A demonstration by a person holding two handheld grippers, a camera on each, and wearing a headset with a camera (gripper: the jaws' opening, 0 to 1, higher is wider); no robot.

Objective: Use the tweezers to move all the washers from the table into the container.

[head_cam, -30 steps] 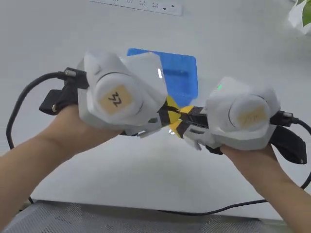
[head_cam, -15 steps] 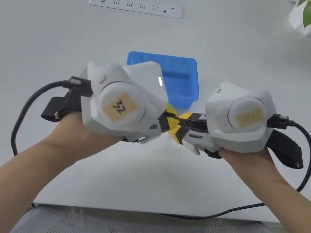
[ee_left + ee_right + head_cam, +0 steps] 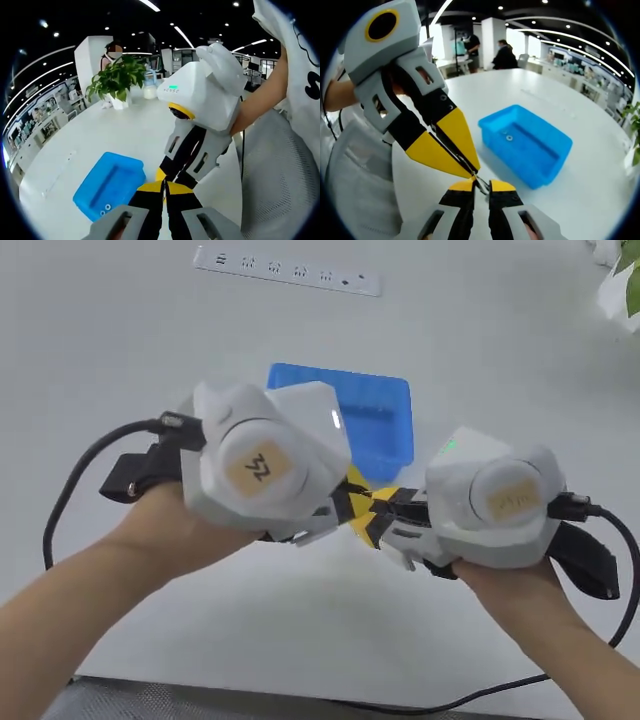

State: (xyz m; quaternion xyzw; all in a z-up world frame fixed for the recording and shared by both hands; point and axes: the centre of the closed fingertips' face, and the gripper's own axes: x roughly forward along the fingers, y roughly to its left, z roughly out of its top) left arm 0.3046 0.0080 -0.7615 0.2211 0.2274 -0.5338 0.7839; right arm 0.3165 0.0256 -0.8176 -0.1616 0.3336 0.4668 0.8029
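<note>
L gripper jaws pressed together on tweezers, seen as a thin dark strip betw. the yellow tips. R gripper points straight at it, tip to tip. R jaws sit nearly closed either side of the tweezer end; can't tell if they grip. Forearms come in from lower L and lower R. Both tools held above table, just near side of blue container, which has washers on its floor.

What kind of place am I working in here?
Probably a large open-plan office or showroom: long white tables, rows of recessed ceiling lights, a potted plant, and people standing in the background.
</note>
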